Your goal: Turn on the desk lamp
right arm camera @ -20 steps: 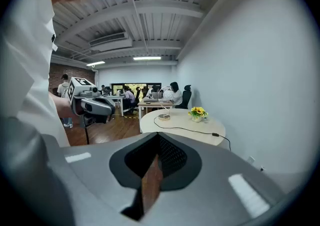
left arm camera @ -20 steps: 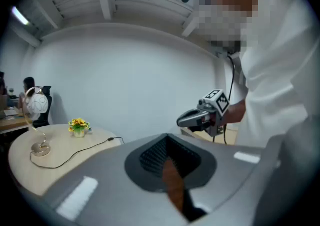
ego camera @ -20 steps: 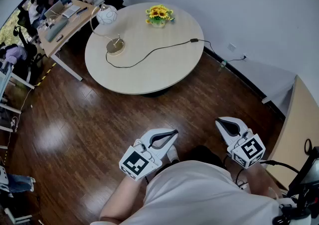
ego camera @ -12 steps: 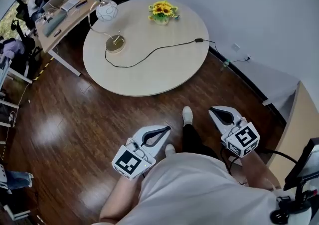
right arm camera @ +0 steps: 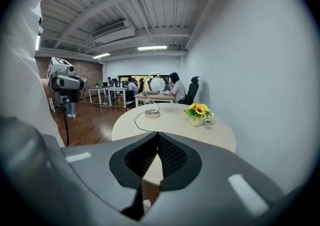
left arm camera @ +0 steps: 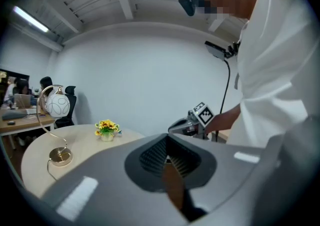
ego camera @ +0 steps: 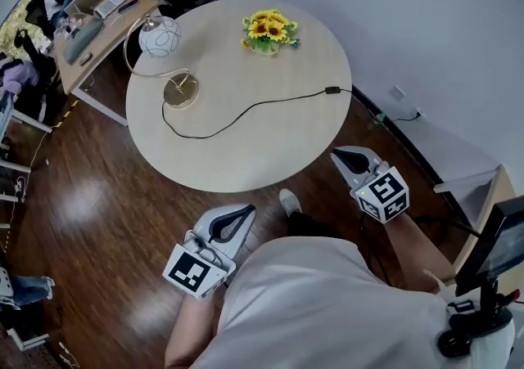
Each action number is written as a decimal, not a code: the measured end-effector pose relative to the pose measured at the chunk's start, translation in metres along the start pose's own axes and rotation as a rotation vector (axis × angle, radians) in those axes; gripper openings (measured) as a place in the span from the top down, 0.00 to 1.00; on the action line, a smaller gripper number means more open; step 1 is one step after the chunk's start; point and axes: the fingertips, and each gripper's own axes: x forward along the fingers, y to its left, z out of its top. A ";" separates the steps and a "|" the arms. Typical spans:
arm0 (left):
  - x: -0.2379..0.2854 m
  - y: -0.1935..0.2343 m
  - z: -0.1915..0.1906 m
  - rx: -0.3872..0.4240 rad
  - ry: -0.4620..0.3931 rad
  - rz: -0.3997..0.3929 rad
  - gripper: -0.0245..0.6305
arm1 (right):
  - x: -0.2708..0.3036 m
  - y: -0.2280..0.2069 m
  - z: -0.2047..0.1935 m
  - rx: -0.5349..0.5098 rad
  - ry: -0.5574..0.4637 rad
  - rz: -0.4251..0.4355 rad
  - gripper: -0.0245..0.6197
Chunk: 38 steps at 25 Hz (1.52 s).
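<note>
The desk lamp, a white globe shade [ego camera: 160, 36] on a curved stem over a round brass base [ego camera: 179, 91], stands at the far left of the round table [ego camera: 246, 146]. Its black cord [ego camera: 237, 116] runs right to a small inline block [ego camera: 333, 90]. My right gripper [ego camera: 340, 155] is shut and empty at the table's near right edge, well away from the lamp. Lower down over the floor is my left gripper [ego camera: 247, 210], also shut and empty. The lamp base [left arm camera: 60, 156] appears in the left gripper view, as does the base [right arm camera: 152, 114] in the right gripper view.
A pot of yellow flowers [ego camera: 268, 32] sits at the table's far side. Behind the lamp is a long desk [ego camera: 98, 28] with people seated at it. The cord runs off to a wall socket [ego camera: 399, 94]. A white wall runs along the right.
The table has come closer as the person stepped toward it. Both grippers moved forward; the right one now reaches the table's edge. Both stay shut.
</note>
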 end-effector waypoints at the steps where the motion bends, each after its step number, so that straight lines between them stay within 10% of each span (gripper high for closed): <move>1: 0.010 0.010 0.004 -0.010 -0.001 0.014 0.94 | 0.011 -0.018 -0.001 -0.007 0.013 0.003 0.96; 18: 0.097 0.097 0.023 -0.072 0.032 0.170 0.94 | 0.156 -0.240 -0.124 -0.036 0.381 0.004 0.96; 38: 0.109 0.136 0.014 -0.126 0.073 0.245 0.94 | 0.219 -0.283 -0.181 -0.047 0.581 0.029 0.96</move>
